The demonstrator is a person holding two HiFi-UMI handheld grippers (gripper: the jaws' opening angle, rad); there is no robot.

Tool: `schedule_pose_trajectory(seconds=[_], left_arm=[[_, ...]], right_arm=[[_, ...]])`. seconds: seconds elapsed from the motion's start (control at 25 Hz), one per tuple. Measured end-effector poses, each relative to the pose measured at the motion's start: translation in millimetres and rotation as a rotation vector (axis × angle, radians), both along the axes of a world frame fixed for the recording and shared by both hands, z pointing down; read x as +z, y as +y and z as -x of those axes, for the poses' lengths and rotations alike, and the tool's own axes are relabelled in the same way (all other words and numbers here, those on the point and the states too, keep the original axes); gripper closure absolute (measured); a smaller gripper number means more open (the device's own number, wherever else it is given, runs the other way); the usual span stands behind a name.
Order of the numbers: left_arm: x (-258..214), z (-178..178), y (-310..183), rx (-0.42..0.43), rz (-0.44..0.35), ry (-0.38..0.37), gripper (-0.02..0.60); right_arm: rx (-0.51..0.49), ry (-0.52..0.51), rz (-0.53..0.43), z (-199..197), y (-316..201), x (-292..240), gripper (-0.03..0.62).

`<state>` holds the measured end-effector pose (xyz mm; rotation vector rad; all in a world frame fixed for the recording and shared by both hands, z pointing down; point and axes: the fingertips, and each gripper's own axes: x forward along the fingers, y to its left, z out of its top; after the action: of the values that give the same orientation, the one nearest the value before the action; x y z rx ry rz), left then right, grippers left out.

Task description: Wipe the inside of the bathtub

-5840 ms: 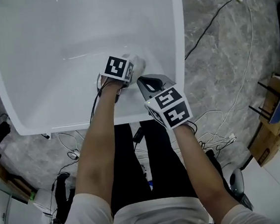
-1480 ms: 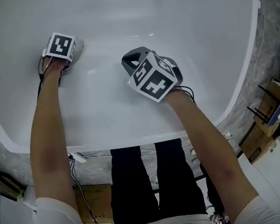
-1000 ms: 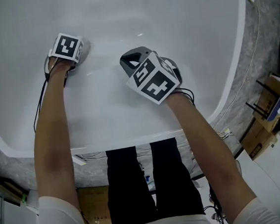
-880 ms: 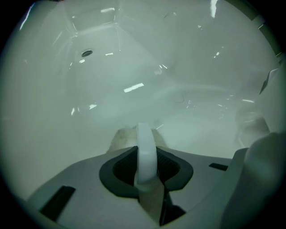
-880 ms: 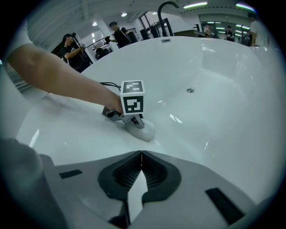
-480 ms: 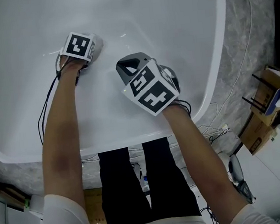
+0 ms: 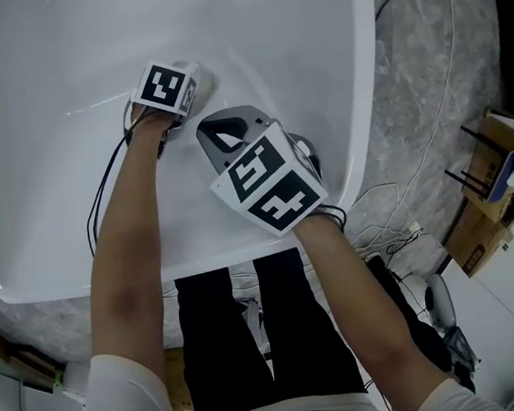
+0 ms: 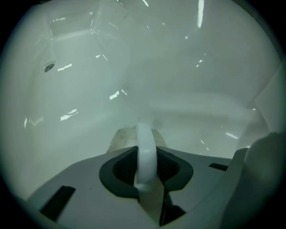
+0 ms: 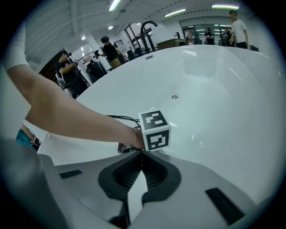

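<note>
Two tongs are inside one white bathtub [image 7: 361,98]. The left tongs [image 7: 191,82] are pressed shut on a single pale cloth [image 7: 203,74]. In the left gripper view the left tongs [image 8: 145,154] pinch a white fold of that cloth [image 8: 145,147] between the jaws, and the rest of it bunches in a wad against the bathtub's inner surface [image 8: 187,89] just ahead of them. The right tongs [image 7: 222,132] hover over the inside of the bathtub, just beside the left tongs and nearer the bathtub's near rim. In the right gripper view the right tongs [image 9: 142,154] have their jaws pressed together with nothing between them.

Each of the tongs carries one marker cube, two in all; the left one [image 9: 155,130] shows above the right jaws, with the person's forearm [image 9: 76,116] reaching to it across the bathtub.

One small round metal fitting [image 8: 49,67] sits high on the bathtub's far wall. One black cable [image 7: 101,194] runs along the left forearm over the bathtub's near side.

Outside the bathtub, on the grey stone floor [image 7: 430,118], lie white cables [image 7: 449,52], too tangled to count, and one cardboard box [image 7: 494,198] stands further out. Beyond the bathtub's far rim several people [image 9: 109,51] stand, and one curved black pipe [image 9: 149,26] rises.
</note>
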<state>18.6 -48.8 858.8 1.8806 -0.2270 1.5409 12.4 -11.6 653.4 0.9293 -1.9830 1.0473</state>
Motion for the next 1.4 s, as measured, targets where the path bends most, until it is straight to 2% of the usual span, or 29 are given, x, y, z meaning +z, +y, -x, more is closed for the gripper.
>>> schedule_pose_trajectory(seconds=[0.2, 0.36, 0.52, 0.76, 1.0, 1.16, 1.4], left_arm=[[-23.4, -15.1, 13.4, -0.021, 0.021, 0.043, 0.481], [-45.3, -22.8, 22.3, -0.047, 0.028, 0.064, 0.480], [-67.4, -12.6, 28.4, -0.066, 0.021, 0.063, 0.480], [-119.3, 0.1, 27.1, -0.120, -0.032, 0.085, 0.480], [-208.5, 18.0, 22.7, -0.246, -0.102, 0.177, 0.480], [-272.7, 26.8, 18.4, -0.328, -0.156, 0.241, 0.480], [-374.1, 39.9, 28.8, -0.399, -0.294, 0.317, 0.480]], right_arm=[[-0.010, -0.003, -0.016, -7.3, 1.0, -14.6, 0.574], [0.037, -0.008, -0.029, -19.5, 4.0, -26.1, 0.574], [0.054, 0.011, -0.045, -28.6, 11.6, -37.4, 0.574], [0.095, 0.008, -0.096, -37.9, 16.2, -65.1, 0.574], [0.123, -0.072, -0.183, -28.4, 20.3, -123.8, 0.574], [0.110, -0.069, -0.230, -28.3, 22.2, -167.6, 0.574], [0.155, -0.139, -0.362, -38.4, 24.0, -242.8, 0.574]])
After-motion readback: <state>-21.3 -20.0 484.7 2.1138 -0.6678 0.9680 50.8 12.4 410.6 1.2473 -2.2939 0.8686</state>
